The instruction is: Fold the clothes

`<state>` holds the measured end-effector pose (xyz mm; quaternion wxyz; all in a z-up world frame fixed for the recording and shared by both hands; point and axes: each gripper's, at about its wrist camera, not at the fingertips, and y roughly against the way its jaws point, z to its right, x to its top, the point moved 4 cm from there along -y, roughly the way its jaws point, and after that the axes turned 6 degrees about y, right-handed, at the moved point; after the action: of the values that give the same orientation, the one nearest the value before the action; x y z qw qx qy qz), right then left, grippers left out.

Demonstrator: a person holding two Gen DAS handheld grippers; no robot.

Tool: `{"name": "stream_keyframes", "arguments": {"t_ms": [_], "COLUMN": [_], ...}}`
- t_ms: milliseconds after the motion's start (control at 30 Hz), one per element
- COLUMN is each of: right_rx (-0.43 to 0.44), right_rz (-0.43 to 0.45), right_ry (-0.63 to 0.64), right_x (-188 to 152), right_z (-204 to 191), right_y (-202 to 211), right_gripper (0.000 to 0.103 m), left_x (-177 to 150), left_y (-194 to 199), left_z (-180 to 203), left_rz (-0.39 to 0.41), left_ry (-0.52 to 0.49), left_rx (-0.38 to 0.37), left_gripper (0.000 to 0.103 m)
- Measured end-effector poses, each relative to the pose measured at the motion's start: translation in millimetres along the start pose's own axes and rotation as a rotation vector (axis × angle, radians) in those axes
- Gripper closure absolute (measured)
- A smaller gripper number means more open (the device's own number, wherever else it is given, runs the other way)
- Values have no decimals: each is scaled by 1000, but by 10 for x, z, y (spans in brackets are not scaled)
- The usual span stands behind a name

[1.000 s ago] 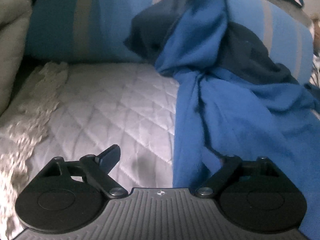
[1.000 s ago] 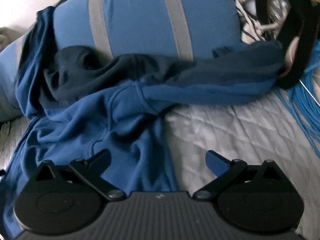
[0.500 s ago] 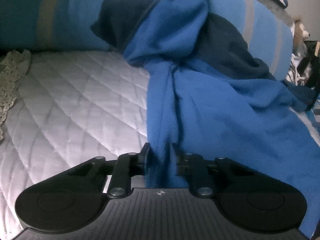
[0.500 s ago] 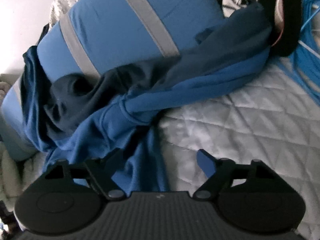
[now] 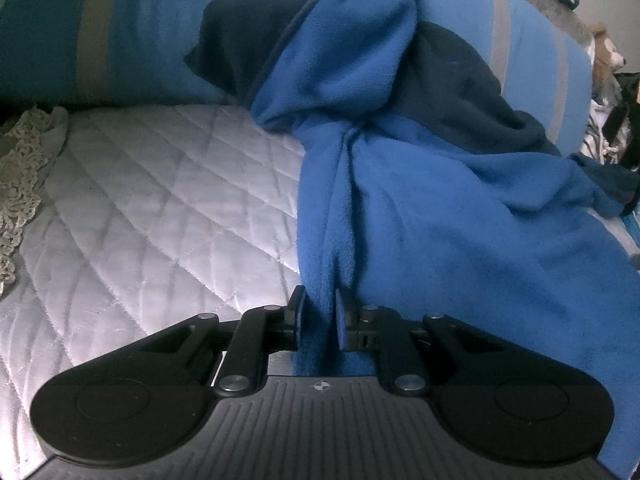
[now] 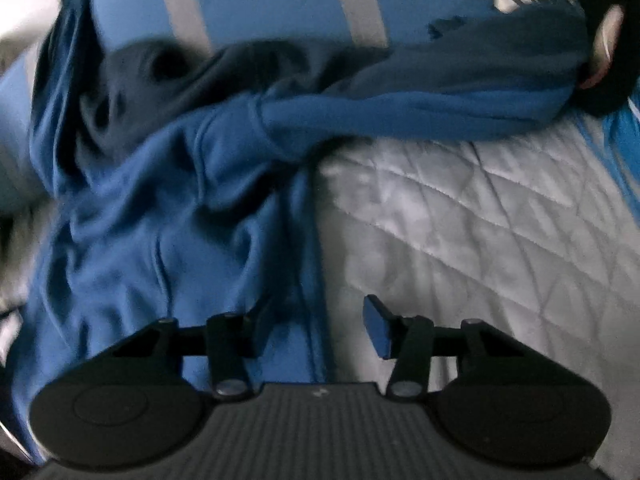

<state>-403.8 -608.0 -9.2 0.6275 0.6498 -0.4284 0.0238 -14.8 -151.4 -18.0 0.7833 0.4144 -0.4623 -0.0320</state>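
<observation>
A blue fleece garment (image 5: 440,220) with dark navy parts lies crumpled on the white quilted bed (image 5: 160,200), its top draped against a blue pillow (image 5: 140,32). My left gripper (image 5: 318,308) is shut on a bunched fold at the garment's left edge. In the right wrist view the same garment (image 6: 160,220) spreads to the left, one sleeve stretched out to the right. My right gripper (image 6: 316,316) straddles its right edge and the jaws are closing. The left finger rests over the fabric; the right pad (image 6: 376,328) stands apart over the quilt (image 6: 460,220).
The blue pillow with grey stripes (image 6: 272,0) runs along the back. A cream lace cloth (image 5: 20,168) lies at the far left. A black strapped object (image 6: 612,40) and blue cords (image 6: 624,152) sit at the far right.
The left gripper went from wide open to shut on the garment's left edge. The right gripper lowered toward the right edge and its jaws narrowed about halfway.
</observation>
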Motion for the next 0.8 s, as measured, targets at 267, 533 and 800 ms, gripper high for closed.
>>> {"name": "stream_keyframes", "arguments": {"t_ms": [267,533,800], "right_rx": [-187,-229,-123], "right_rz": [-33,12,-9], "right_ry": [232,150,128], "right_x": [-84,-94,-1], "right_z": [-234,-164,-197], "right_y": [-30,101,-68], "right_gripper": [54,53,64], "left_x": [-9,-12,-3], "left_y": [7,13,7], "left_z": [-15,-13,-65], "left_rz": [5,3,-3], "left_ry": [5,2,50], "left_rx": [16,26,-3], "left_gripper": [86,86,87]}}
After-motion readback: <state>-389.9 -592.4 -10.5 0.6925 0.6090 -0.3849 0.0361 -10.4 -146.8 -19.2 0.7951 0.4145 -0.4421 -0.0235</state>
